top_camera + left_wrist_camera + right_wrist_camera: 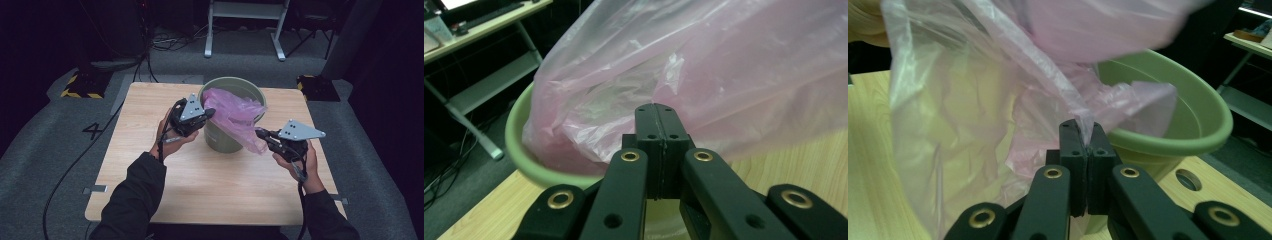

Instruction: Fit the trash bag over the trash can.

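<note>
From the high view, I have the pink bag (235, 117) draped over the green bin (231, 86) at 12 o'clock on the tabletop (210, 190), left tongs (209, 114) at its 9 o'clock. In the left gripper view, my tongs (655, 111) are closed, whether on film I cannot tell. In the right gripper view, the right tongs (1082, 129) pinch the bag's edge. I judge I'm lining the bin; next, spread the mouth over the rim.

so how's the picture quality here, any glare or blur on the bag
High view: table evenly lit, surroundings dark, pink bag sharp. Left gripper view: bag close and soft, faint sheen on its folds. Right gripper view: top of the bag blurred, green bucket rim fairly crisp.
</note>
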